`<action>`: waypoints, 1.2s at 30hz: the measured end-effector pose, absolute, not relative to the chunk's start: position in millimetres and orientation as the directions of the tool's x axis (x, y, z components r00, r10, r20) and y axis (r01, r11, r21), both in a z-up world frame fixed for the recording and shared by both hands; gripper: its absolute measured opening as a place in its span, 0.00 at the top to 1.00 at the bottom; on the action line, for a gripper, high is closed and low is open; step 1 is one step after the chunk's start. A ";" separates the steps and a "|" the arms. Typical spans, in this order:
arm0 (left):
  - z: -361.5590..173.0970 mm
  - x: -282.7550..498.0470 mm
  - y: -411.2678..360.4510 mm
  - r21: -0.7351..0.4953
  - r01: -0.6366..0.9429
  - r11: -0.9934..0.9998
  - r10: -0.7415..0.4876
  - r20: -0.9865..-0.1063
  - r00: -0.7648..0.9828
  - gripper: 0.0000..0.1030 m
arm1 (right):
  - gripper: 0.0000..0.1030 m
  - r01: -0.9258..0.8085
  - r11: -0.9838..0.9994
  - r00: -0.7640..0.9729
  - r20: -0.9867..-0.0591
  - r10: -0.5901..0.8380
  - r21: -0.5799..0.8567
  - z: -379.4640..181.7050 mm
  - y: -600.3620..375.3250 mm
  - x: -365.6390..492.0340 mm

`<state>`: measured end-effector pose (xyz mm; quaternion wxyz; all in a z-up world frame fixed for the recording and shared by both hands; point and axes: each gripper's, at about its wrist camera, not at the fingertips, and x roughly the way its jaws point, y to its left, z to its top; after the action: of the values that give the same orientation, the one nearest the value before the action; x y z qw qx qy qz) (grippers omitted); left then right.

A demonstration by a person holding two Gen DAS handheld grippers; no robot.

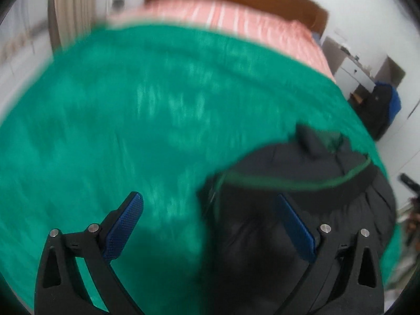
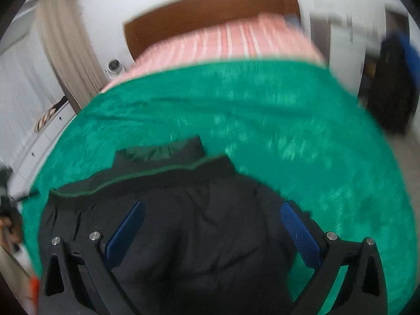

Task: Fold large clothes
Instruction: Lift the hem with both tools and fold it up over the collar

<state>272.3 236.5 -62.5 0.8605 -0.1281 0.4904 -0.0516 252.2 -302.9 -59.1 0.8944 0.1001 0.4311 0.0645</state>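
Left gripper: blue pads spread wide, nothing between them; left pad over bare green blanket, right pad over the black jacket.
Jacket: dark, puffy, bunched into a folded heap near the bed's near edge; green-piped hem across the top, collar flap poking up behind.
Right gripper: fingers released, hovering above the jacket's middle, no cloth pinched.
Risk, slippery shell: likely to spring open or slide out of its fold once let go, the padding pushing layers apart.
Risk, stray pinch: closing here could well catch blanket pile along with the jacket, dragging both.
Risk, near edge: jacket close to the bed's front side; a careless tug toward the person could pull it off.
Open room: broad bare blanket beyond and to both sides; pink striped bedding and wooden headboard well apart at the far end.
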 end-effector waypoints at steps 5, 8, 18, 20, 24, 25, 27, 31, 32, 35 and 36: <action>-92.0 271.6 218.9 -0.435 0.027 0.900 -0.411 -0.825 0.387 0.82 | 0.84 -0.020 0.969 0.493 -0.841 0.225 0.247 -96.3 -299.4 281.6; -71.2 263.7 194.7 -0.291 0.111 0.950 -0.309 -0.843 0.441 0.88 | 0.93 -0.099 0.992 0.557 -0.823 0.116 0.073 -83.1 -284.7 260.1; -31.0 320.9 130.3 -0.119 0.057 0.991 -0.127 -0.738 0.663 0.88 | 0.94 0.082 0.995 0.728 -0.685 -0.018 0.061 -58.4 -332.9 238.9; -80.0 337.2 124.4 -0.099 -0.009 0.995 -0.076 -0.808 0.585 0.88 | 0.93 0.122 0.990 0.685 -0.728 -0.028 0.077 -96.4 -333.3 254.5; -127.0 327.3 134.7 -0.177 -0.029 0.984 -0.124 -0.790 0.600 0.83 | 0.88 0.153 0.979 0.704 -0.710 -0.011 0.137 -152.4 -333.5 254.6; -128.2 327.9 137.8 -0.198 -0.030 0.980 -0.141 -0.786 0.601 0.82 | 0.88 0.158 0.977 0.721 -0.693 -0.013 0.146 -155.4 -334.4 252.2; -132.0 327.1 141.0 -0.215 -0.023 0.976 -0.159 -0.784 0.600 0.79 | 0.88 0.173 0.968 0.750 -0.662 -0.009 0.184 -164.0 -338.7 249.7; -138.9 328.7 134.0 -0.166 -0.017 0.986 -0.121 -0.782 0.612 0.76 | 0.88 0.177 0.959 0.766 -0.643 0.006 0.220 -171.9 -338.1 248.7; -140.4 327.8 133.2 -0.151 -0.020 0.988 -0.107 -0.781 0.615 0.75 | 0.87 0.175 0.958 0.767 -0.642 0.011 0.226 -173.8 -339.3 249.6; -145.4 331.9 132.7 -0.123 -0.032 0.992 -0.076 -0.780 0.621 0.72 | 0.87 0.167 0.955 0.768 -0.640 0.031 0.247 -178.3 -342.9 249.5; -145.6 331.7 132.5 -0.119 -0.035 0.992 -0.071 -0.780 0.622 0.70 | 0.87 0.165 0.953 0.769 -0.638 0.037 0.254 -179.9 -343.6 249.4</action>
<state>331.7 132.5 -145.6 0.8985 -0.0612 0.4347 -0.0100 249.4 -343.6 -179.9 0.9286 0.1493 0.3380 -0.0346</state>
